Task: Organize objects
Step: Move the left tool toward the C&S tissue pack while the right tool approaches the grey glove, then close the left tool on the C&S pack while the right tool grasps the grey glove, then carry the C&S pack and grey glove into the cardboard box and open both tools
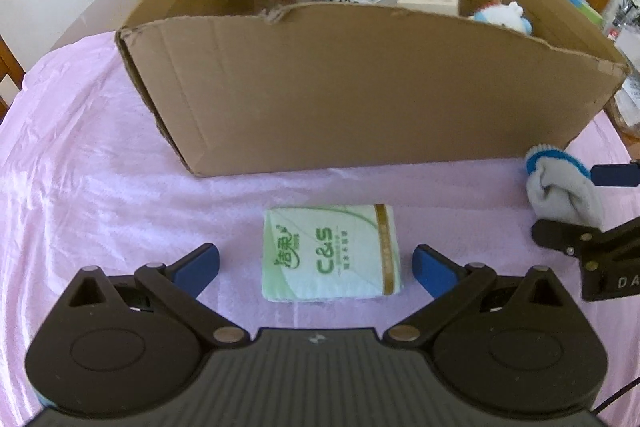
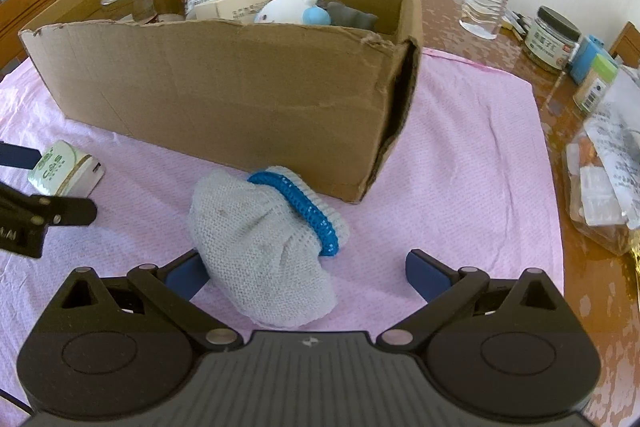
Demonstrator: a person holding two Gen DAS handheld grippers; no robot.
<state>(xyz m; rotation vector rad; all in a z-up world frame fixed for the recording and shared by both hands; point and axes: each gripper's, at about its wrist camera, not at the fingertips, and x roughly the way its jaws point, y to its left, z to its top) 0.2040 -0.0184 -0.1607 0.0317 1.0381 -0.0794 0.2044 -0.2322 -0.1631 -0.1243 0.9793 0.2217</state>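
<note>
My left gripper [image 1: 316, 269] is spread around the tissue pack [image 1: 331, 254]. My right gripper [image 2: 308, 275] is spread too; the knitted glove [image 2: 264, 247] hides part of one finger.

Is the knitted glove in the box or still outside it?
Outside. The knitted glove lies on the pink cloth in front of the cardboard box.
</note>
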